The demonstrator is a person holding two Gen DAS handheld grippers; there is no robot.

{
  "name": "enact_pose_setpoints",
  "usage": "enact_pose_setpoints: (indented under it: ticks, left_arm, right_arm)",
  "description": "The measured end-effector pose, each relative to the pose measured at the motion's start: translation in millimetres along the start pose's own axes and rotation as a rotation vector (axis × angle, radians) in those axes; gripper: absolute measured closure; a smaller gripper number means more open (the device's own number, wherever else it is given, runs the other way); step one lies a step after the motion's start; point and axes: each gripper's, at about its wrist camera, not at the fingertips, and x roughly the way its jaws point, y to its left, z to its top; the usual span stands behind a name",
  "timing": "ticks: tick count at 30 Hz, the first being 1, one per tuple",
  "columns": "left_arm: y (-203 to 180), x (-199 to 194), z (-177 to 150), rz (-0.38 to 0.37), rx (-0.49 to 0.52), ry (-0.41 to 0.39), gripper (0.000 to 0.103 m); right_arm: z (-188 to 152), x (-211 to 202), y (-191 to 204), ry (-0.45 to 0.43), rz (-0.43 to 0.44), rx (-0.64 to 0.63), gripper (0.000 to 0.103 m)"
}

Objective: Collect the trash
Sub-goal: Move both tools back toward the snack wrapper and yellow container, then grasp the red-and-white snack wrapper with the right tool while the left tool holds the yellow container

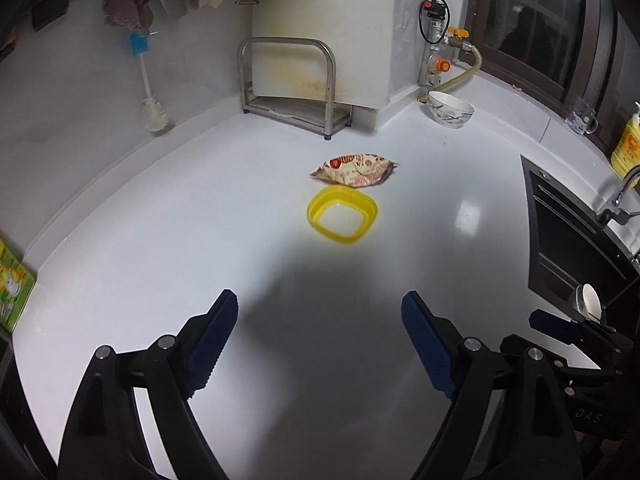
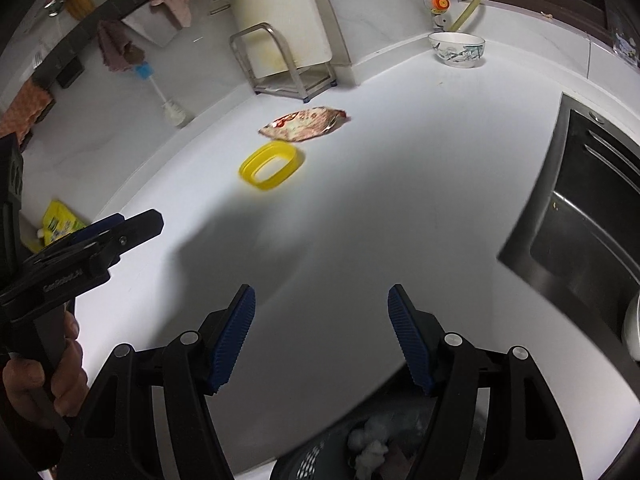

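A crumpled red and beige snack wrapper lies on the white counter, just behind a yellow plastic ring-shaped lid. Both also show in the right wrist view: the wrapper and the yellow ring. My left gripper is open and empty, well short of the ring. My right gripper is open and empty near the counter's front edge. A trash bin with white crumpled waste sits below the counter edge, under the right gripper.
A steel rack with a cutting board and a patterned bowl stand at the back. A dark sink is to the right. A bottle brush leans on the left wall. A yellow bottle stands far right.
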Motion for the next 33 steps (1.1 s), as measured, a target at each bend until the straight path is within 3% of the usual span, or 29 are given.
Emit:
enact_pose_setpoints:
  ticks: [10,25,27,29,33]
  left_arm:
    - [-8.2,84.1,38.0,-0.04,0.005,0.046,0.019]
    - [-22.5,147.5,51.5,-0.032,0.02,0.078,0.015]
    - [-21.9,150.0,52.0,-0.032,0.012,0.08,0.017]
    - [-21.8,152.4,52.0,-0.036,0.009,0.084,0.026]
    - [-24.0,152.5,51.1,-0.024,0.031,0.078,0.029]
  right_arm:
    - [33.4,24.2,-24.2,-0.033,-0.025,0.071,0.037]
    - [50.8,34.6,-53.8,-0.071,-0.025,0.151,0.037]
    - [52.6,36.7,-55.5,-0.075,-0.023,0.156,0.037]
    - [54.4,38.6,-56.6,-0.077,-0.022,0.159,0.037]
    - [58.7,43.7,-56.2,-0.078,-0.021,0.159,0.037]
